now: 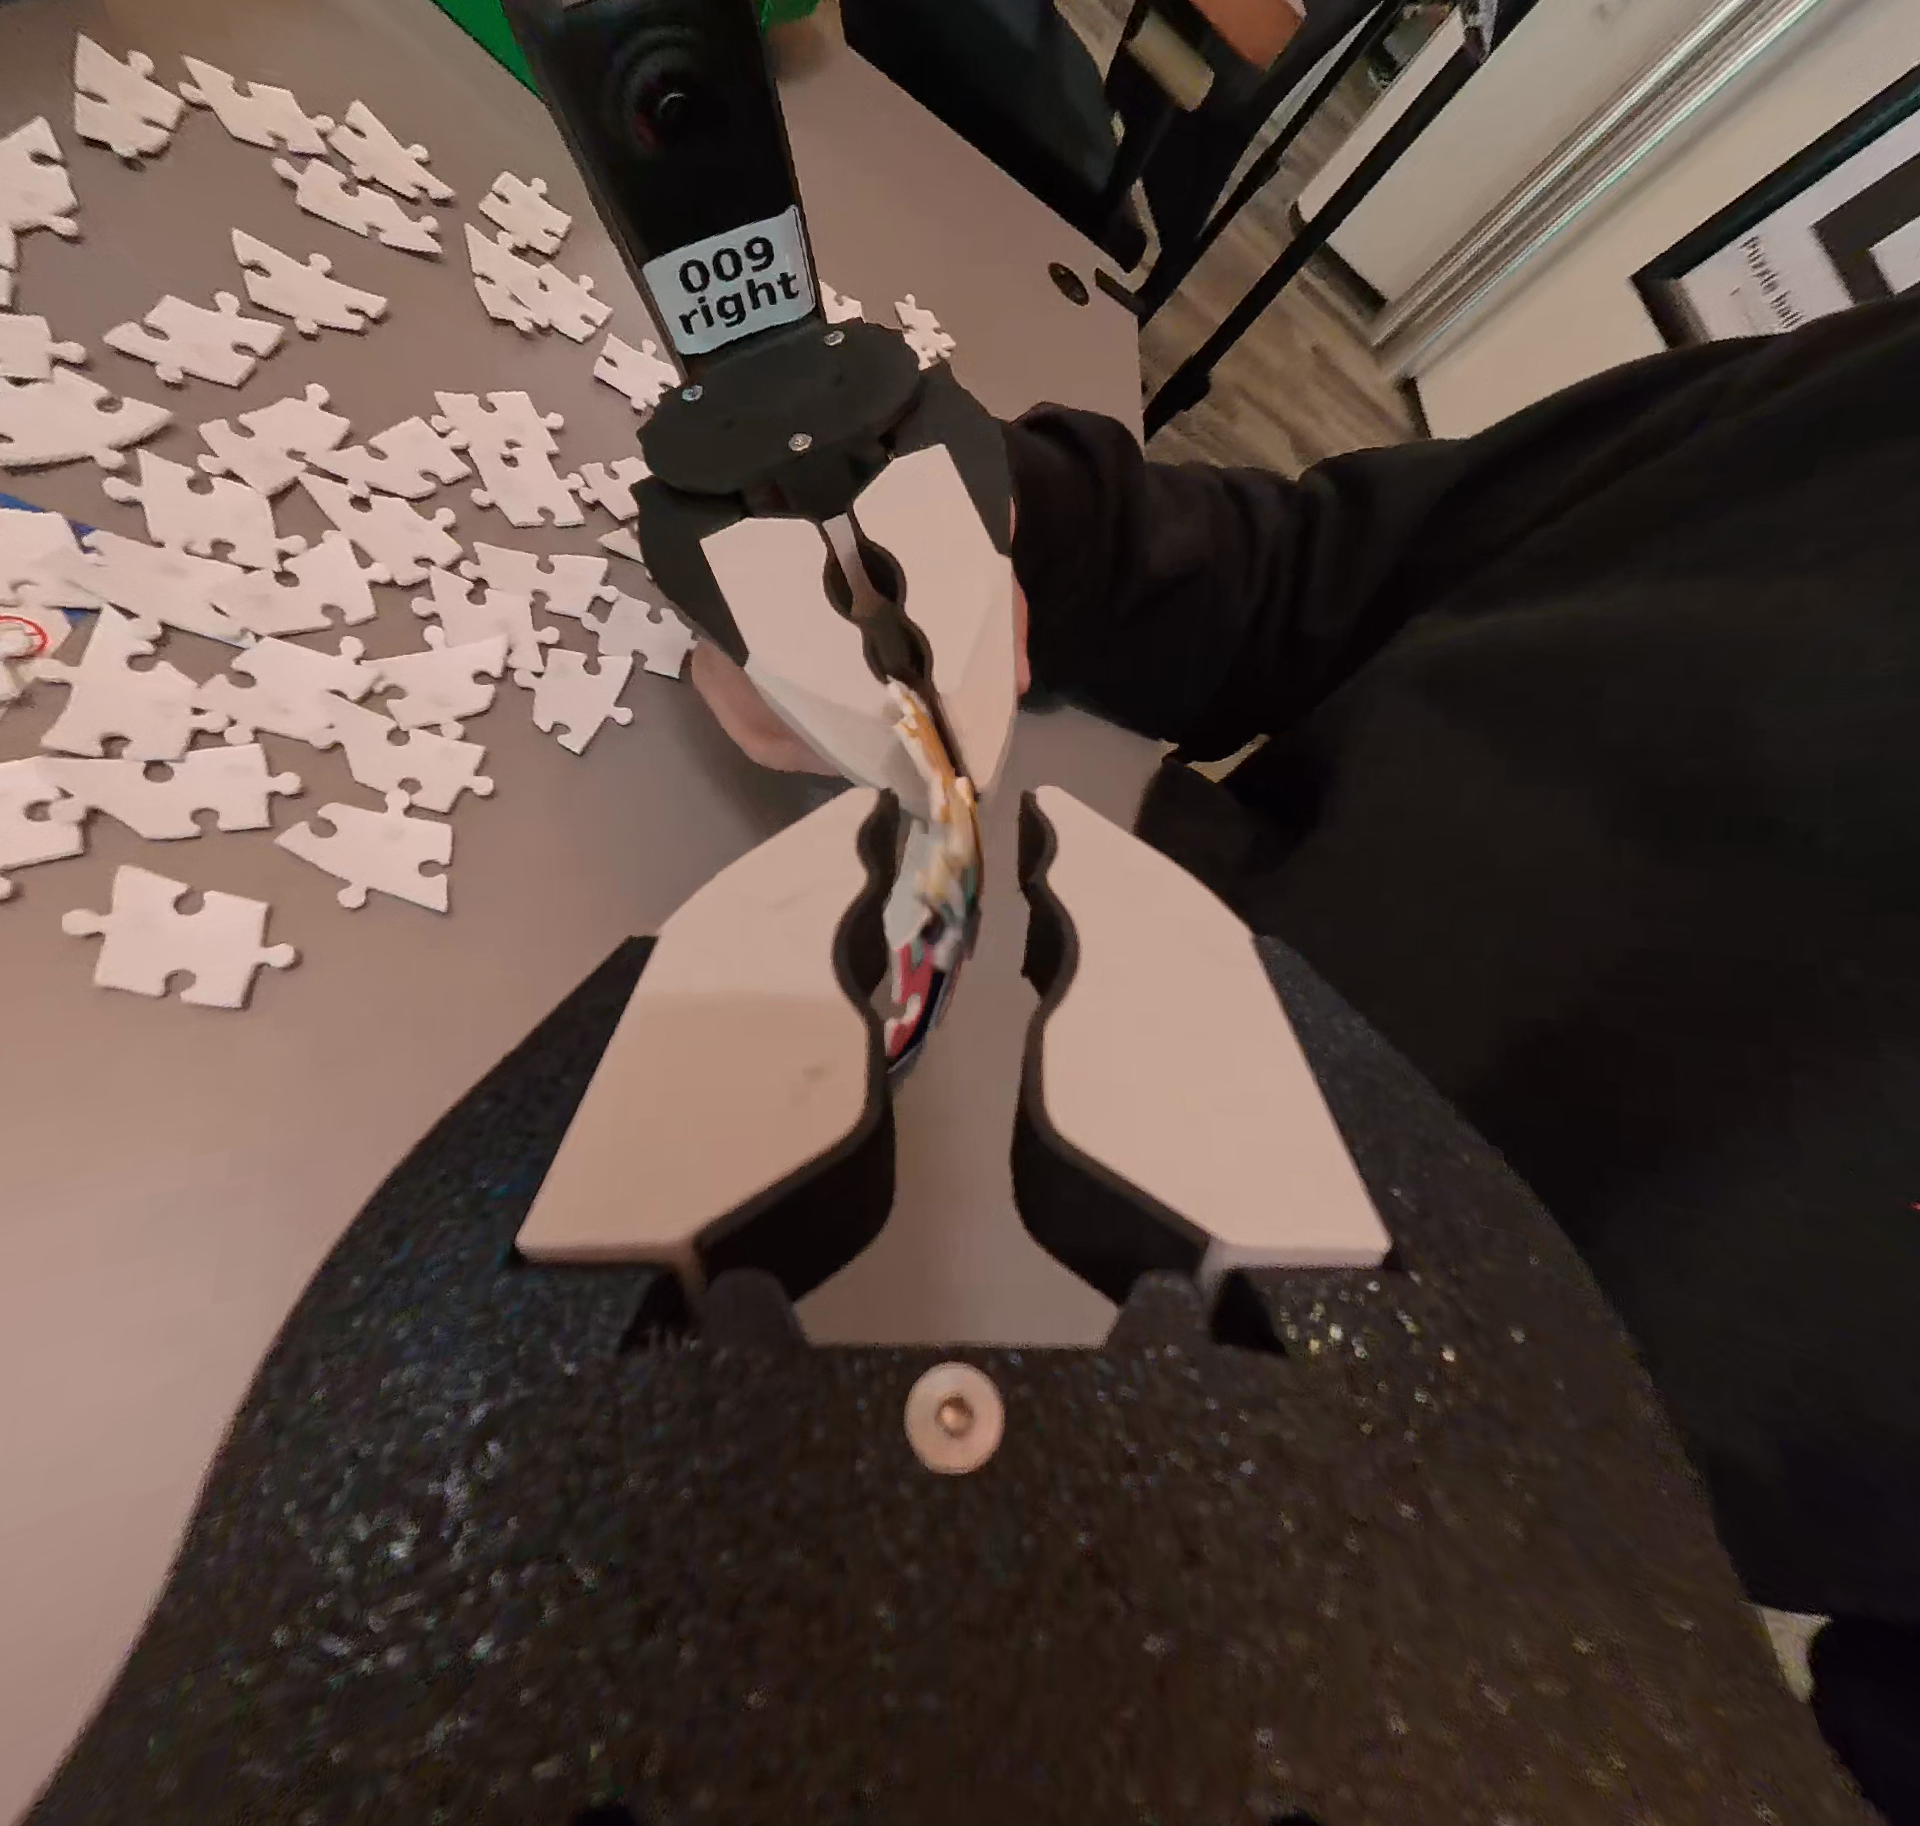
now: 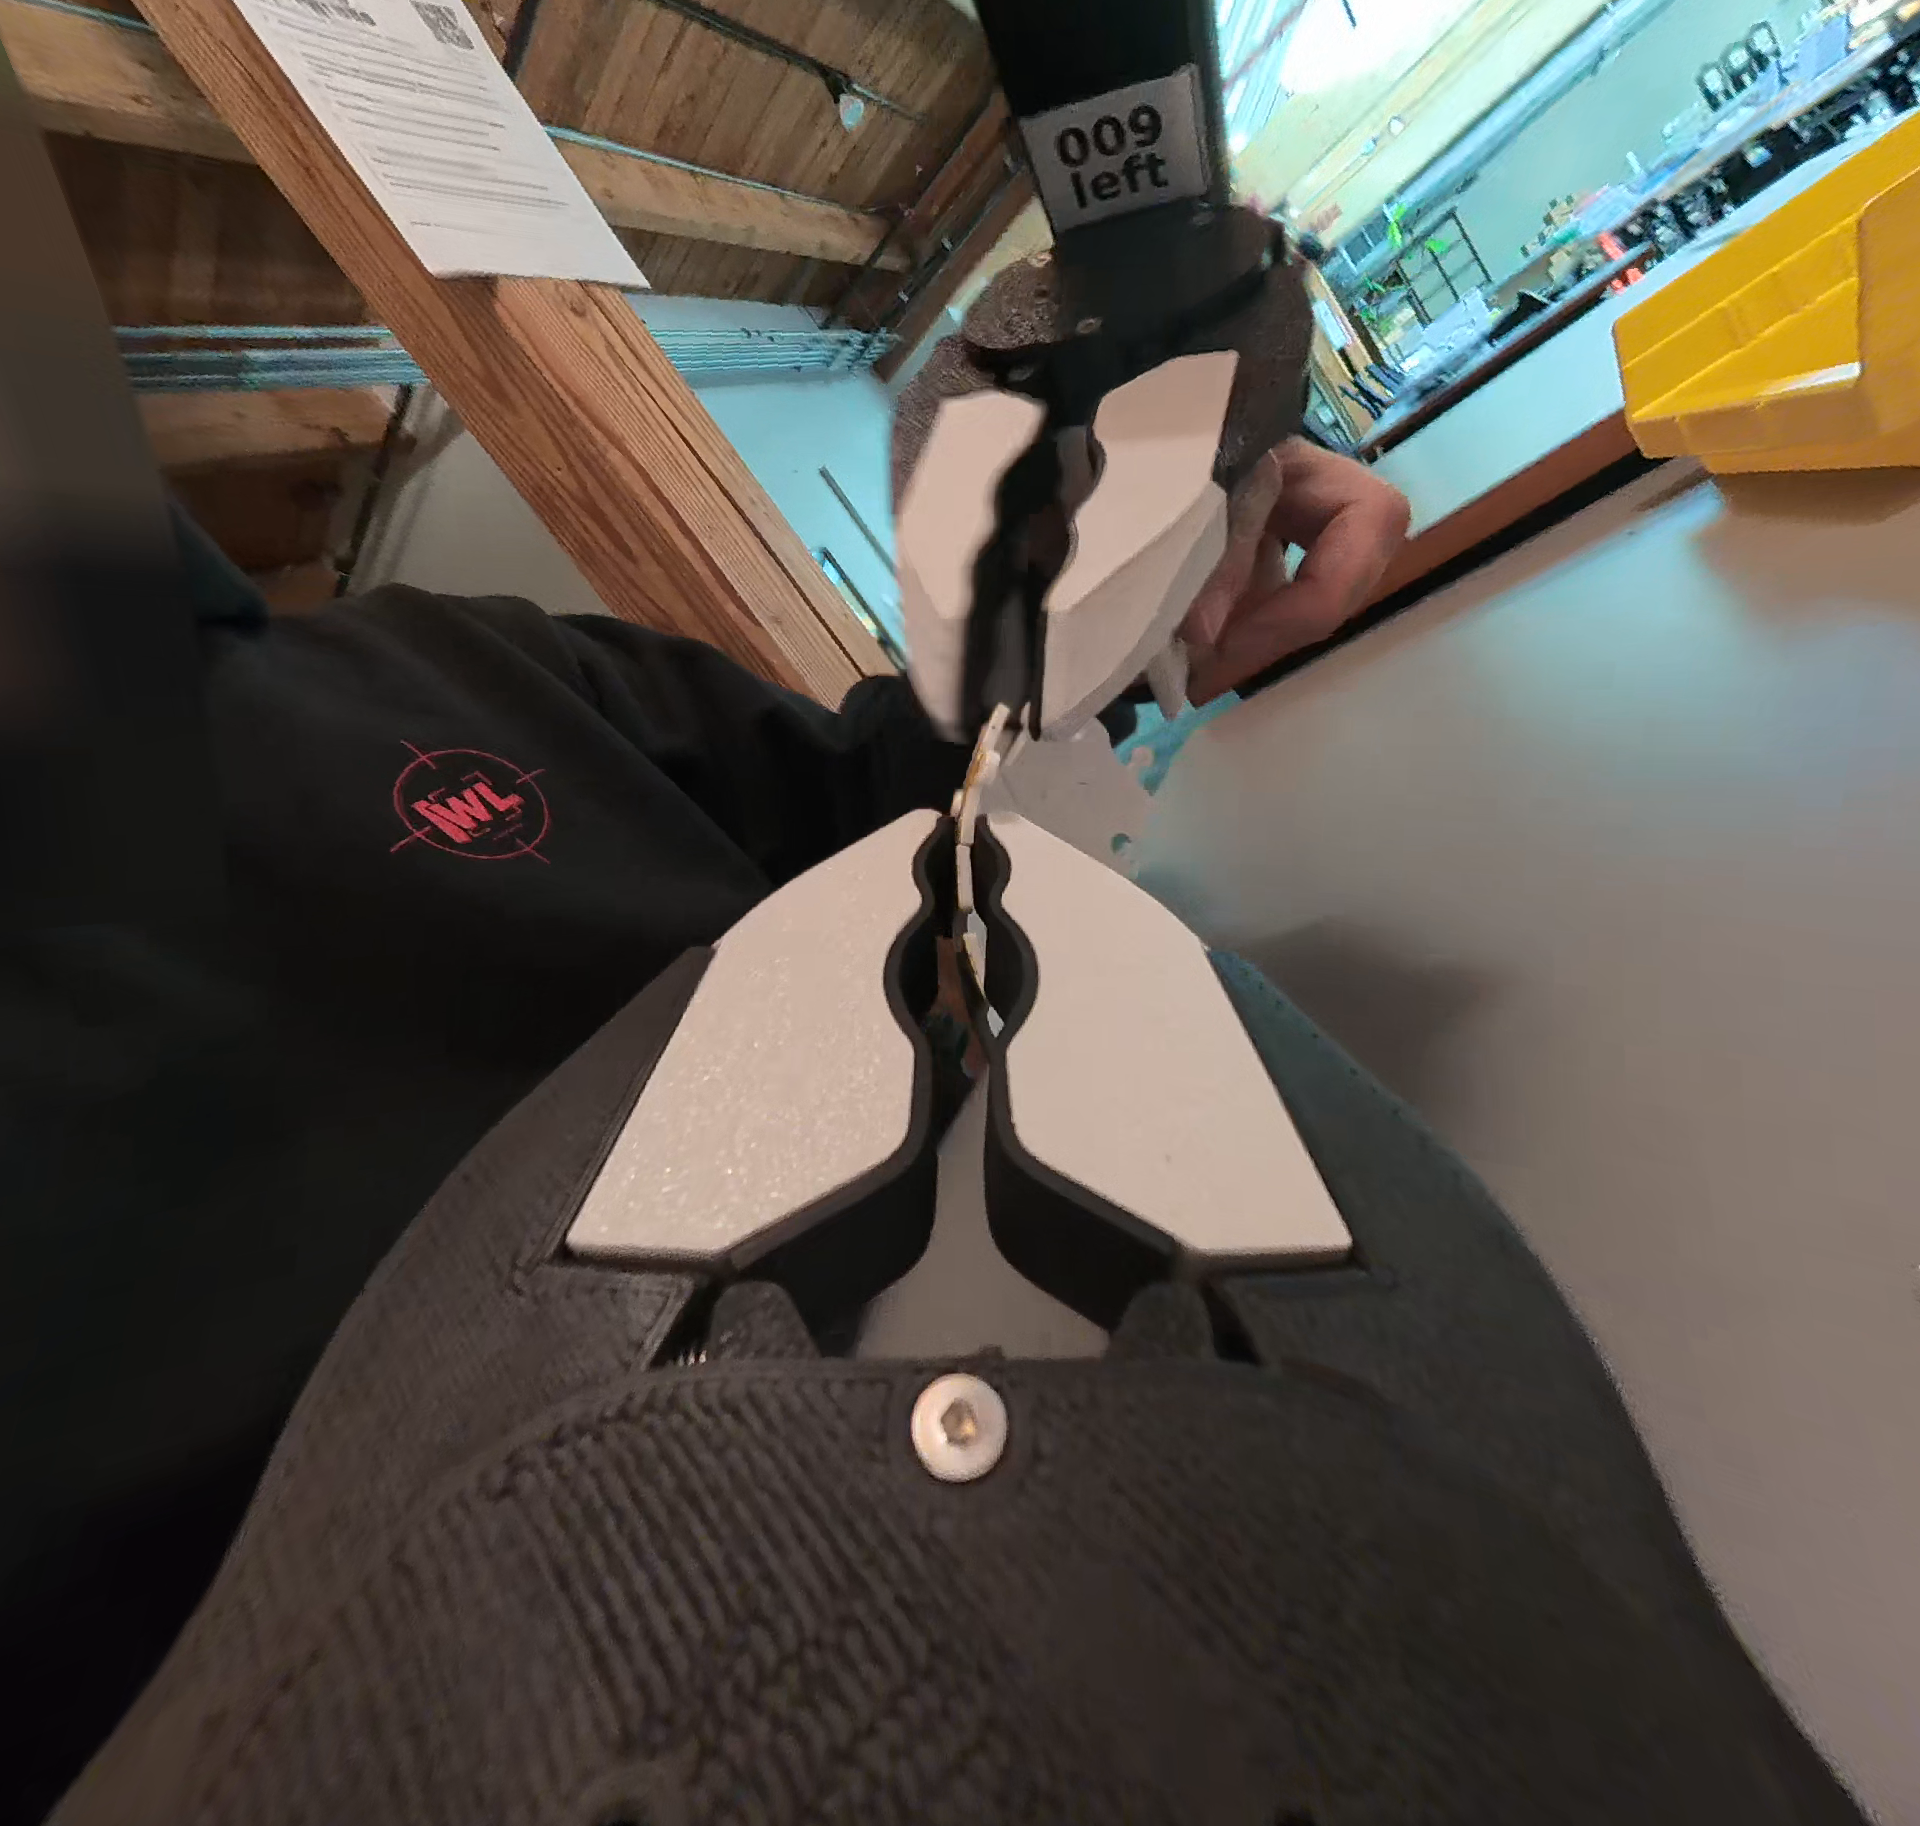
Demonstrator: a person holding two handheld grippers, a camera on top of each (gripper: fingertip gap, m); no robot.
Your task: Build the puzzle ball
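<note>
**Two claws, one curved strip of joined pieces**

Above the grey bench (image 1: pixel 260 1101), the left claw (image 1: pixel 951 820) and right claw (image 2: pixel 971 846) meet tip to tip. The right claw is clenched on a curved strip of joined puzzle pieces (image 2: pixel 977 810). That same strip runs into the left claw's gap, lying against one finger (image 1: pixel 748 1049); whether the left actually pinches it, I cannot tell. Roughly forty loose pieces (image 1: pixel 270 571) lie white side up, scattered on the bench. One yellow bin (image 2: pixel 1766 342) sits on a farther counter.
</note>
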